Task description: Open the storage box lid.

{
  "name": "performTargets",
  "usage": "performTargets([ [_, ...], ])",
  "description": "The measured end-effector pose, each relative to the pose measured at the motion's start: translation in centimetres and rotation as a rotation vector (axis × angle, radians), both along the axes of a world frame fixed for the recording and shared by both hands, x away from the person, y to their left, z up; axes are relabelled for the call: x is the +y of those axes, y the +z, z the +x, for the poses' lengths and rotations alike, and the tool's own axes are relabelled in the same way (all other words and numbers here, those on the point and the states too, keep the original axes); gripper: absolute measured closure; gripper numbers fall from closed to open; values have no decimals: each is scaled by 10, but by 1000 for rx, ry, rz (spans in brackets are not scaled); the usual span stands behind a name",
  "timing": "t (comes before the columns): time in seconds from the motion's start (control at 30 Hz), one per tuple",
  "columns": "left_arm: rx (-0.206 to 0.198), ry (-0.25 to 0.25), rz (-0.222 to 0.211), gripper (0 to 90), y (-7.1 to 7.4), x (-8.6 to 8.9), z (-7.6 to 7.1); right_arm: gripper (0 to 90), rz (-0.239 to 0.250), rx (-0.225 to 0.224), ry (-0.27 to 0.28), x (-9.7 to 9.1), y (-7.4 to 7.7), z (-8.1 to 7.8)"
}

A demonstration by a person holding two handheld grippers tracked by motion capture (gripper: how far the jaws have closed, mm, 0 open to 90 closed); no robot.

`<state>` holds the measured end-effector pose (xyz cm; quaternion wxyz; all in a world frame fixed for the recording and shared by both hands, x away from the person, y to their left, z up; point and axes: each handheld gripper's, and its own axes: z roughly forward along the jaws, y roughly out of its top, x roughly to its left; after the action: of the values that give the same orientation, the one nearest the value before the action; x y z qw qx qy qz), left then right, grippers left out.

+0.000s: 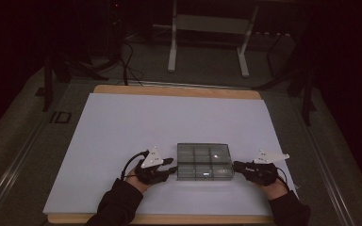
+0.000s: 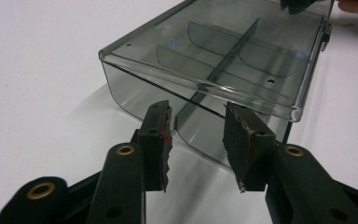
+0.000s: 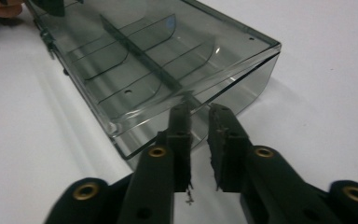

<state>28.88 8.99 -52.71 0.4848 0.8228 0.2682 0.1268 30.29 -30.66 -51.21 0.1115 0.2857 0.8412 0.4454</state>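
Note:
A smoky see-through plastic box (image 1: 203, 161) with inner dividers and a shut lid lies near the front of the white sheet (image 1: 122, 127). My left gripper (image 1: 172, 170) is at the box's left end, level with the table. In the left gripper view its jaws (image 2: 197, 116) stand open, just short of the box's end wall (image 2: 223, 51), with nothing between them. At the box's right end is my right gripper (image 1: 235, 165). The right gripper view shows its jaws (image 3: 199, 112) a narrow gap apart, close to the box's end (image 3: 158, 51) and holding nothing.
The white sheet covers a wooden table (image 1: 169, 90) and spreads bare behind and beside the box. Both sleeved forearms (image 1: 118, 205) come in from the front edge. Beyond the table stand a white frame's legs (image 1: 172, 52) and cables on a dark floor.

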Motion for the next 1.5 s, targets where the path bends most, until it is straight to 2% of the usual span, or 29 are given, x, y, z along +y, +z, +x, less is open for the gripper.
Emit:
performTargets([
  [0.33, -38, 25, -8, 590, 8, -3, 11, 666, -2, -42, -11, 4, 6, 9],
  [0.47, -54, 27, -14, 590, 11, -4, 16, 656, -4, -71, -17, 6, 10, 15],
  [0.67, -94, 40, -17, 591, 18, -7, 23, 646, 9, -85, -29, 8, 14, 24],
  [0.87, -113, 57, -30, 593, 22, -9, 30, 647, 24, -86, -31, 11, 19, 33],
  [1.33, -132, 88, -50, 726, 20, -15, 44, 744, 33, -102, -57, 16, 23, 46],
  [1.5, -132, 126, -63, 742, 17, -17, 46, 768, 32, -107, -70, 18, 21, 50],
])
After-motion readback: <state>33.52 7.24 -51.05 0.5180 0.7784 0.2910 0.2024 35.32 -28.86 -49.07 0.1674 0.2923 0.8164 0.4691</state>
